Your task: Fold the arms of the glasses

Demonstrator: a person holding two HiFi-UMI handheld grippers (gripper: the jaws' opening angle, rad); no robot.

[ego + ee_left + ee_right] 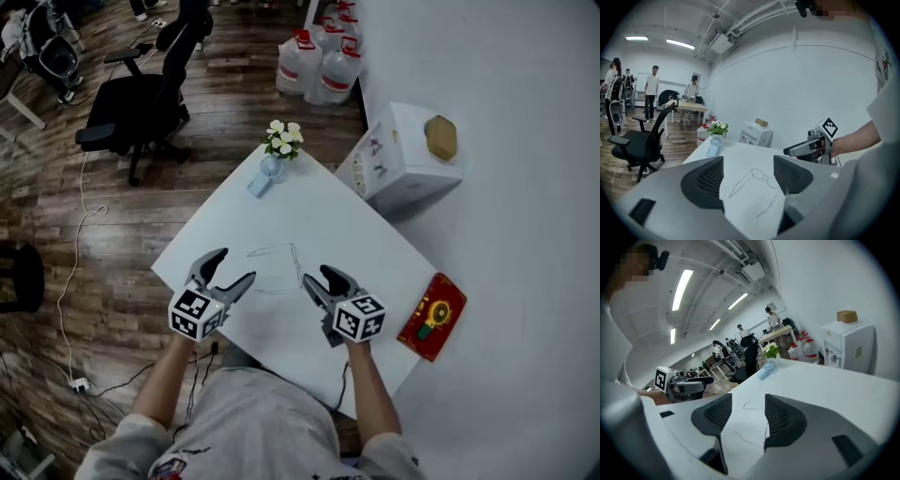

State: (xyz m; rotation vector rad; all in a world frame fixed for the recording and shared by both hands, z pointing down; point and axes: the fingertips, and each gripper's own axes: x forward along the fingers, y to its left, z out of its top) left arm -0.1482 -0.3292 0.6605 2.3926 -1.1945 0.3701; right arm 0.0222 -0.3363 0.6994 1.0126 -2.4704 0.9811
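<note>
Thin wire-framed glasses [278,263] lie on the white table [375,244] with both arms spread out. My left gripper [235,266] hovers just left of them, open and empty. On their right, my right gripper [315,276] is open too, with nothing pressed between its pads. In the left gripper view the glasses [762,177] show through the gap of the left gripper [747,176], and the right gripper [788,151] reaches in from the right. The right gripper view looks past the right gripper [747,416] at a lens [753,406], with the left gripper [710,379] at the left.
A small blue hand fan [260,180] and a vase of white flowers [283,139] stand at the table's far corner. A red packet [432,316] lies at the right edge. A white cabinet [403,155], water jugs [319,66] and an office chair [141,103] surround the table.
</note>
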